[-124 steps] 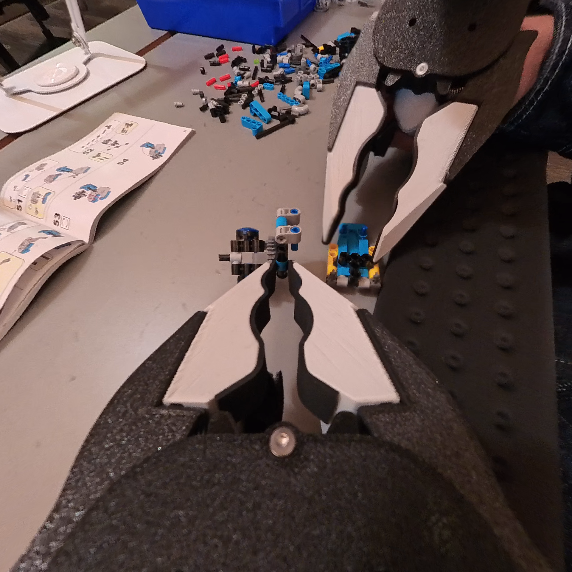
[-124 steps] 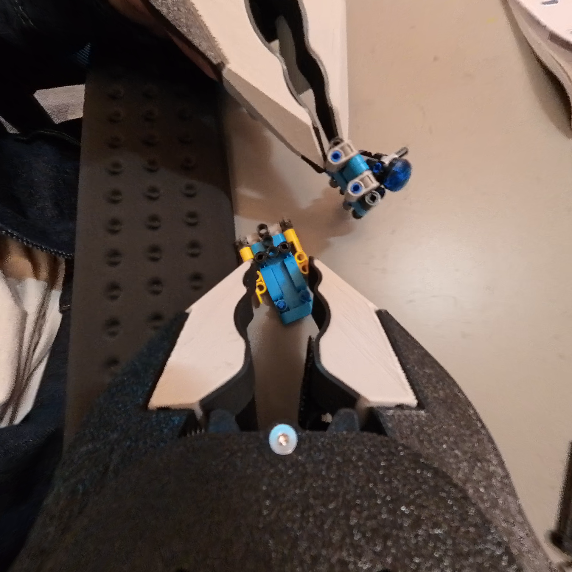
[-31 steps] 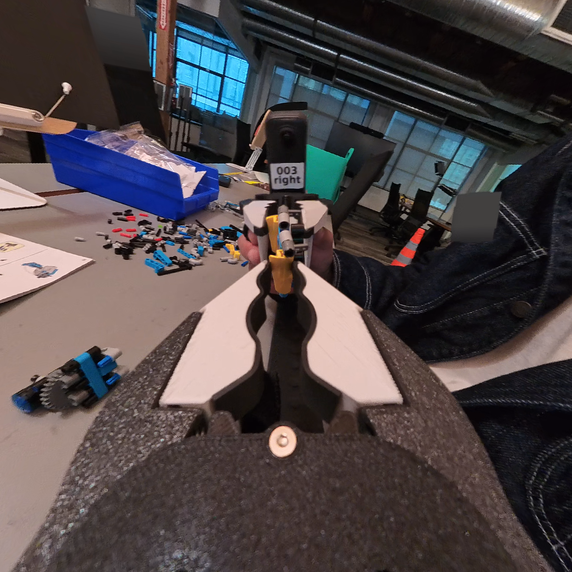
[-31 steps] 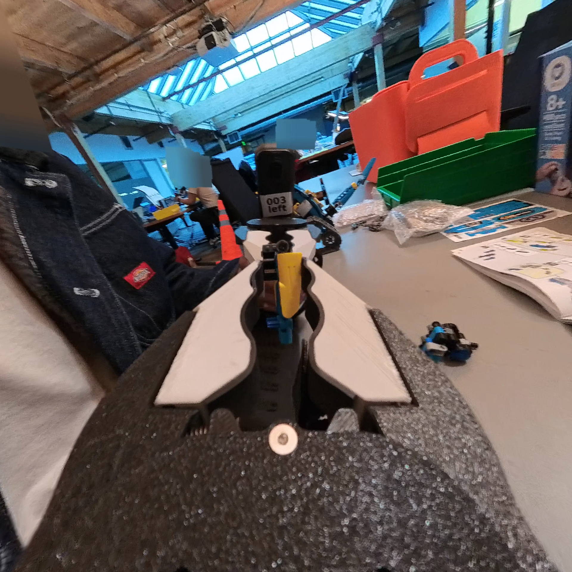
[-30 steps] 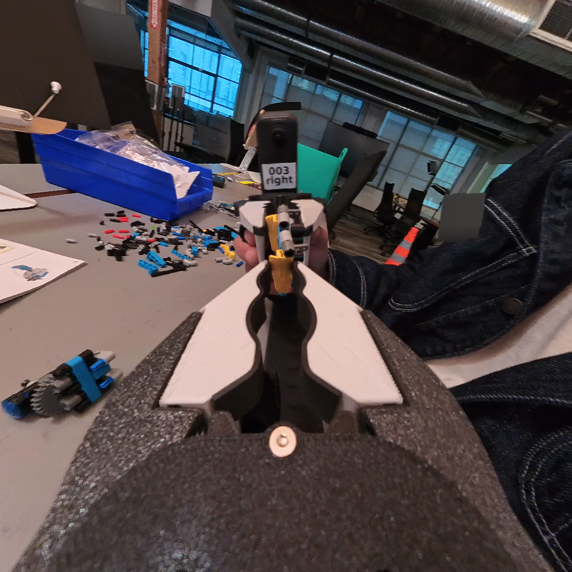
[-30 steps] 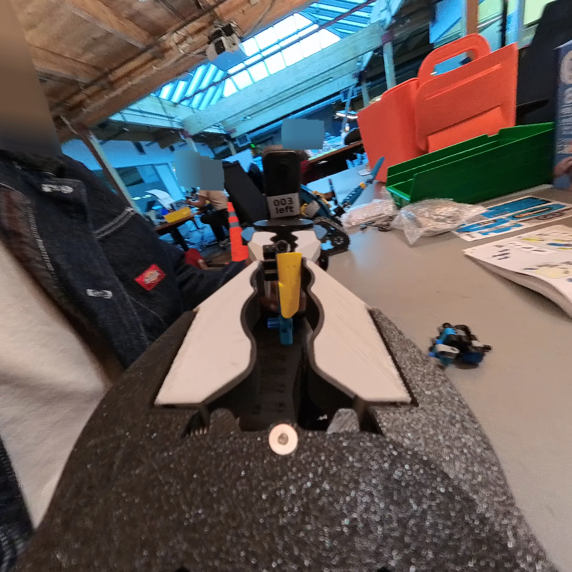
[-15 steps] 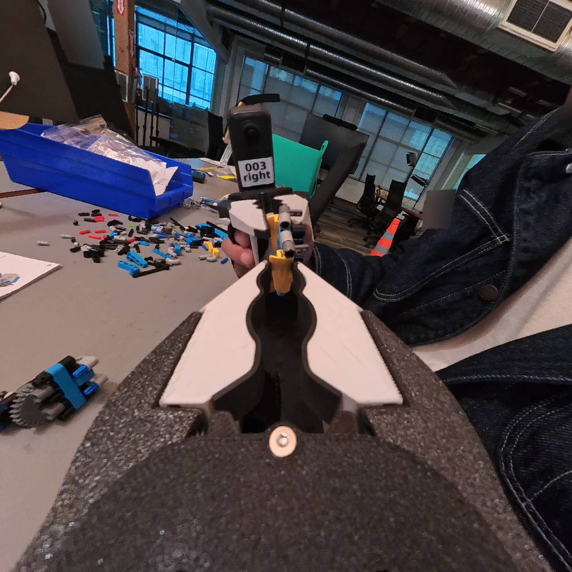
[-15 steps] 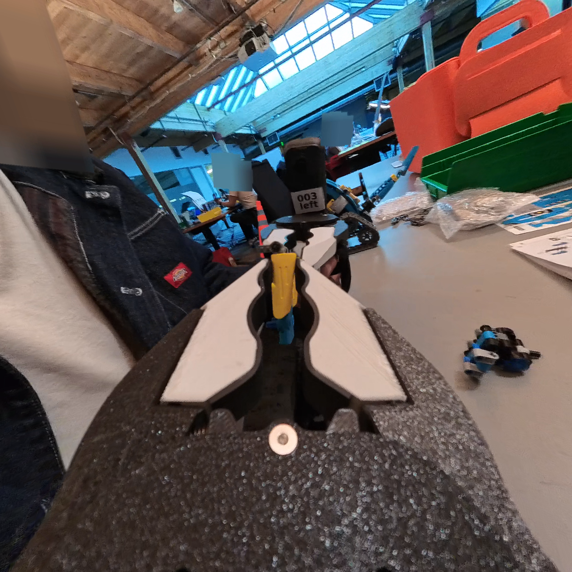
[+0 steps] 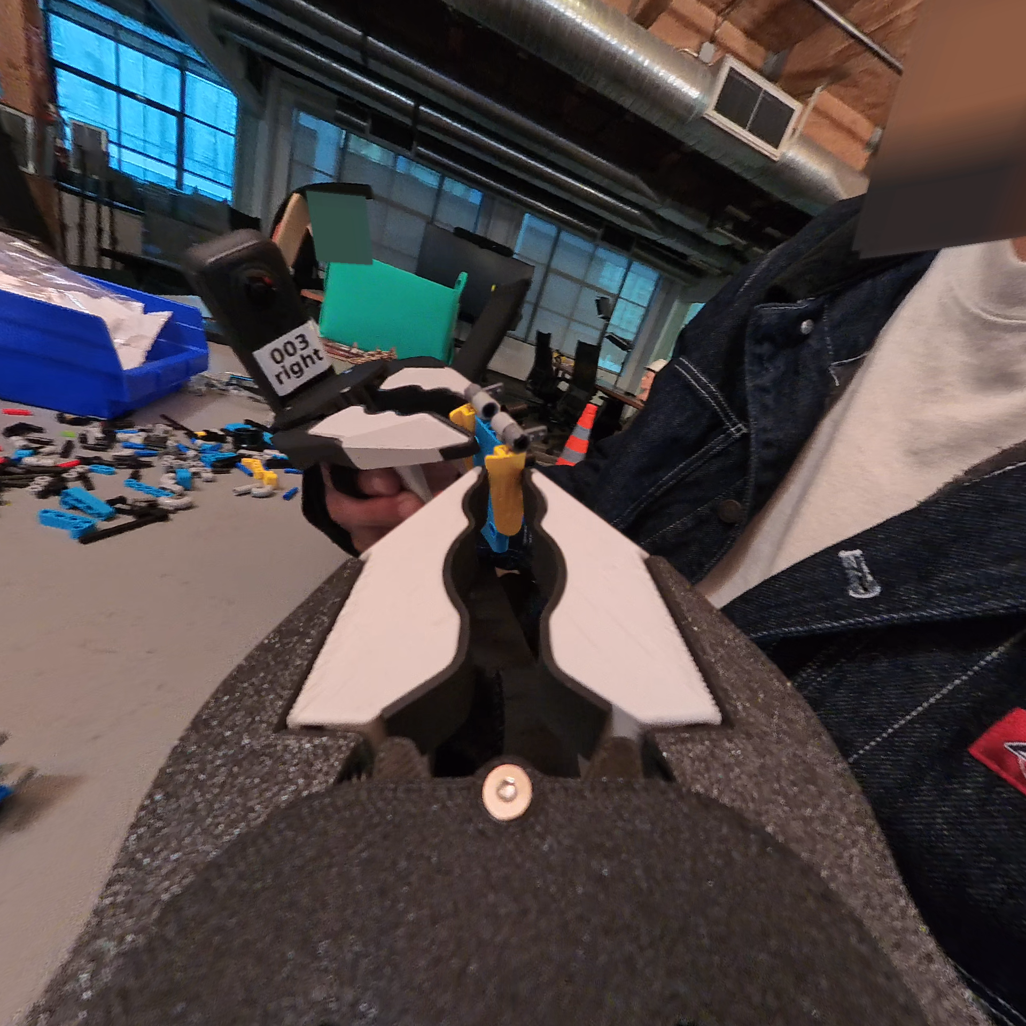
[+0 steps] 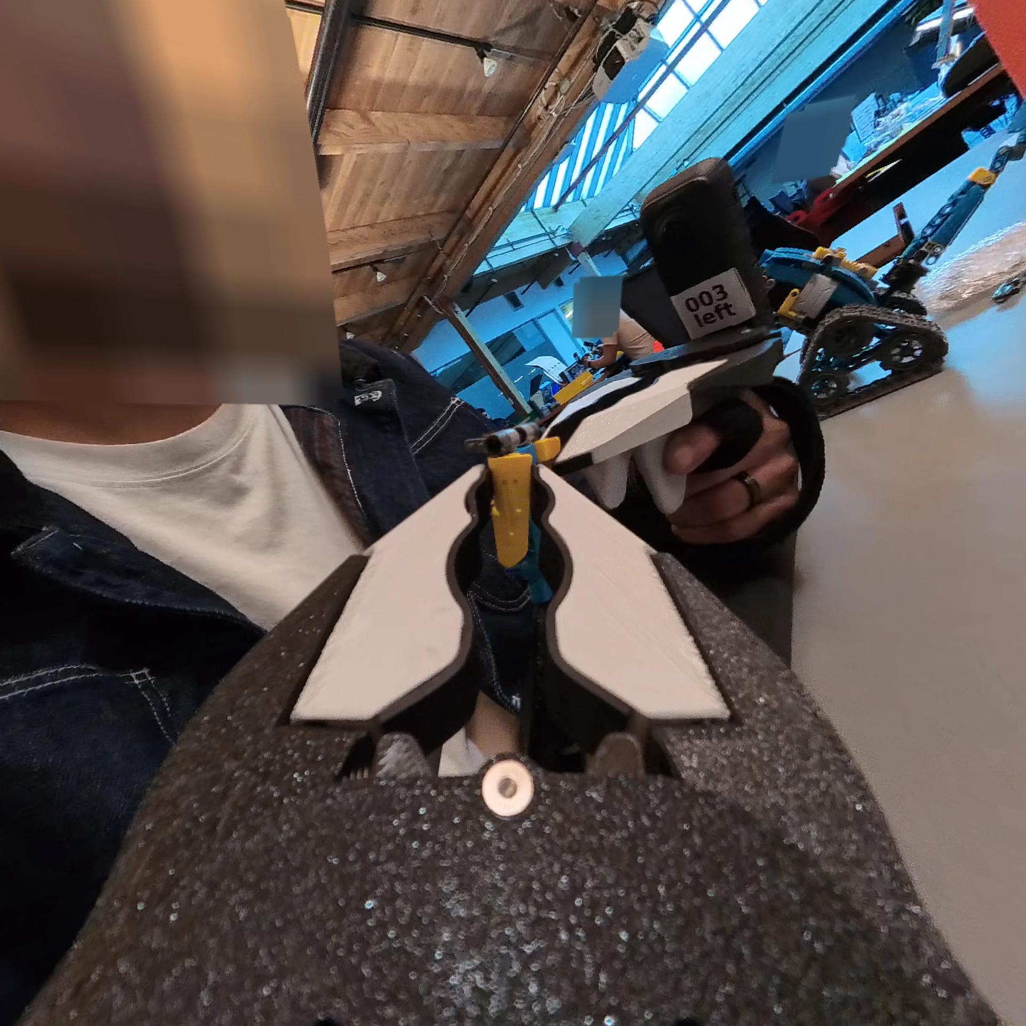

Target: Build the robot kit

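A small yellow-and-blue brick assembly [image 9: 504,491] with grey pins on top is held in the air in front of a person's chest. My left gripper [image 9: 502,472] is shut on its lower yellow part. My right gripper [image 9: 469,438] comes in from the left and grips the same assembly higher up. In the right wrist view my right gripper [image 10: 509,469] is shut on the yellow piece [image 10: 508,511]. There the left gripper [image 10: 555,452] reaches in from the right, held by a hand [image 10: 722,488].
A grey table [image 9: 139,610] lies to the left with a pile of loose small bricks [image 9: 111,472] and a blue bin [image 9: 83,355] behind it. The person's denim jacket [image 9: 833,416] is close on the right. A tracked brick model [image 10: 866,333] stands far back.
Both grippers have swung up and toward the person's chest with the assembly between them. They now meet at an angle instead of head-on. The table has dropped out of most of the view.
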`<state>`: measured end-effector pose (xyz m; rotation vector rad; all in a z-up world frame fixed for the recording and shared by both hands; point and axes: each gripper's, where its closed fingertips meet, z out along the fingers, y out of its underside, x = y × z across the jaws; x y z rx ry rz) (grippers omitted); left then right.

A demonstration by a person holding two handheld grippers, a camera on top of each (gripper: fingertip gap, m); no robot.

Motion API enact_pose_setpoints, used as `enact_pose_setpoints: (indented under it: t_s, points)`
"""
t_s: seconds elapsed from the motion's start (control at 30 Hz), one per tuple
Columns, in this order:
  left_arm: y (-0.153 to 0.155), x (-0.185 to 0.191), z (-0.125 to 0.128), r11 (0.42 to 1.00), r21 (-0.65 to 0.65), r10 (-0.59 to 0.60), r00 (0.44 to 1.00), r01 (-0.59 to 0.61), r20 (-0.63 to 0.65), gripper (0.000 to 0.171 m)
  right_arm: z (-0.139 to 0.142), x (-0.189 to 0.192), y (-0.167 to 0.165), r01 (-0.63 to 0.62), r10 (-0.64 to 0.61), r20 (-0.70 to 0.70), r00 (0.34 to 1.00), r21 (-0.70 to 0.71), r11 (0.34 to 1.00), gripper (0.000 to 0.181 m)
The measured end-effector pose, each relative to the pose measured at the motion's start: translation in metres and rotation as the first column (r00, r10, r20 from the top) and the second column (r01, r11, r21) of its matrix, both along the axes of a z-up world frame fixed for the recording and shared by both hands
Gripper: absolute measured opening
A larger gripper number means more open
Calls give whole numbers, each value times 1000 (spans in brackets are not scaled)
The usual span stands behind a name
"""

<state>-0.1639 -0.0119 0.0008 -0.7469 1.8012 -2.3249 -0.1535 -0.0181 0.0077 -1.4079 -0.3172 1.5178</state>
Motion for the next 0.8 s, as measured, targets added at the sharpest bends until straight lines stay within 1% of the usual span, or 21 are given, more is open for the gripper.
enact_pose_setpoints:
  t_s: [0.13, 0.17, 0.2, 0.27, 0.33, 0.43, 0.53, 0.63, 0.8]
  points:
    - [9, 14, -3, 994, 12, 109, 994, -109, -13, 14, -2, 12, 8, 94, -94, 26, 995, 4, 996, 12]
    - [13, 18, -4, 991, 11, 136, 990, -136, -24, 20, -3, 15, 11, 122, -122, 35, 992, 5, 993, 12]
    - [15, 20, -4, 989, 4, 147, 989, -147, -30, 23, -3, 17, 12, 132, -132, 33, 991, 4, 991, 12]
    - [16, 22, -4, 987, 7, 162, 986, -162, -29, 23, -6, 20, 16, 165, -164, 45, 985, -9, 986, 12]
    - [16, 24, -6, 983, 27, 184, 983, -183, -26, 23, -7, 21, 17, 168, -167, 43, 985, -17, 986, 12]
    - [20, 26, -6, 978, 27, 206, 978, -206, -18, 20, -10, 21, 19, 175, -174, 56, 983, -24, 984, 12]
    - [21, 25, -4, 980, 7, 199, 980, -199, -24, 15, -11, 19, 19, 170, -168, 60, 984, -29, 985, 12]
    - [18, 24, -6, 982, 23, 189, 982, -189, -24, 15, -9, 20, 18, 165, -164, 51, 985, -24, 986, 12]
    - [13, 16, -4, 993, -3, 118, 992, -118, -34, 14, -7, 13, 14, 116, -115, 35, 993, -16, 993, 12]
